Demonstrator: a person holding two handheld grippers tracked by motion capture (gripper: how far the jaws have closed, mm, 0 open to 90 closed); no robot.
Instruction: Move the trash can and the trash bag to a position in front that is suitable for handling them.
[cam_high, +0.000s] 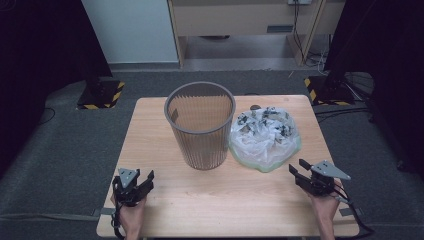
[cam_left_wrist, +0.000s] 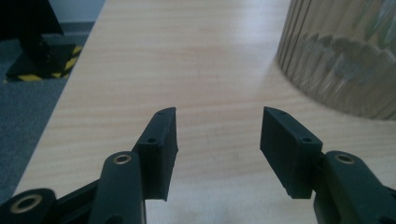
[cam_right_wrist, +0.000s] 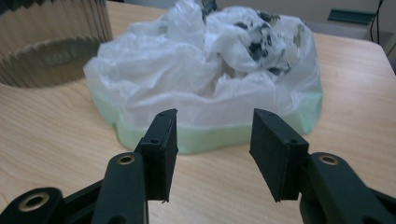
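Observation:
A grey ribbed wastebasket stands upright in the middle of the wooden table. Right beside it lies a crumpled clear plastic bag with a pale green edge and dark-printed scraps inside. My left gripper hovers near the table's front left corner, open, with bare wood between its jaws; the left gripper view has the wastebasket at its upper right. My right gripper is at the front right, open and empty, pointing at the bag, which lies a short way beyond its fingertips.
Two black stands with yellow-black striped bases sit on the grey floor behind the table. Cables trail on the floor at the right. Bare wood stretches along the table's front between my two hands.

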